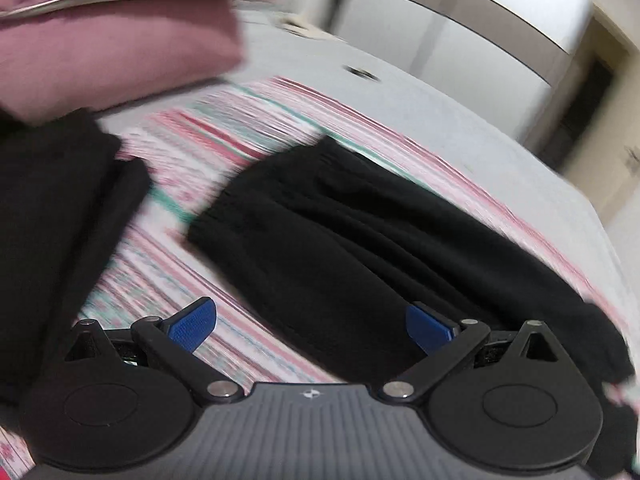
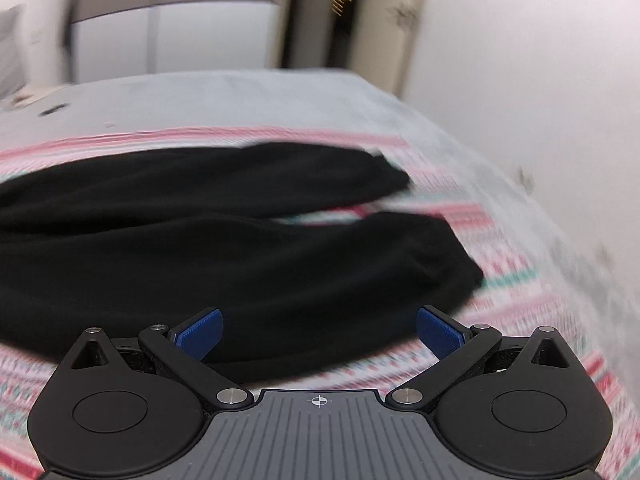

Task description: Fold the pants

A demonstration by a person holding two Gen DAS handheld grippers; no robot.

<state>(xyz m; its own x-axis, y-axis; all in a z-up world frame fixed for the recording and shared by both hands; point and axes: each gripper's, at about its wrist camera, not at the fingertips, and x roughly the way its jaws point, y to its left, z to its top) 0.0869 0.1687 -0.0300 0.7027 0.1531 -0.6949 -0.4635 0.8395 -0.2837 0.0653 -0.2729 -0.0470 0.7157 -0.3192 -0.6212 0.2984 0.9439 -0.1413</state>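
Observation:
Black pants (image 1: pixel 344 248) lie spread flat on a patterned pink, white and teal blanket (image 1: pixel 224 136), waistband toward the upper left in the left wrist view. My left gripper (image 1: pixel 312 326) hovers open above the pants' near edge, its blue pads wide apart and empty. In the right wrist view the pants (image 2: pixel 224 248) show their two legs ending at the right, with a strip of blanket between the hems. Over the nearer leg my right gripper (image 2: pixel 319 330) stands open, nothing held. Both views are motion-blurred.
A second dark folded garment (image 1: pixel 60 216) lies to the left, below a pink pillow (image 1: pixel 116 44). The grey bedsheet (image 2: pixel 248 100) stretches beyond the blanket (image 2: pixel 520 280). White wardrobes (image 1: pixel 460 36) and a wall (image 2: pixel 532 92) stand past the bed's edge.

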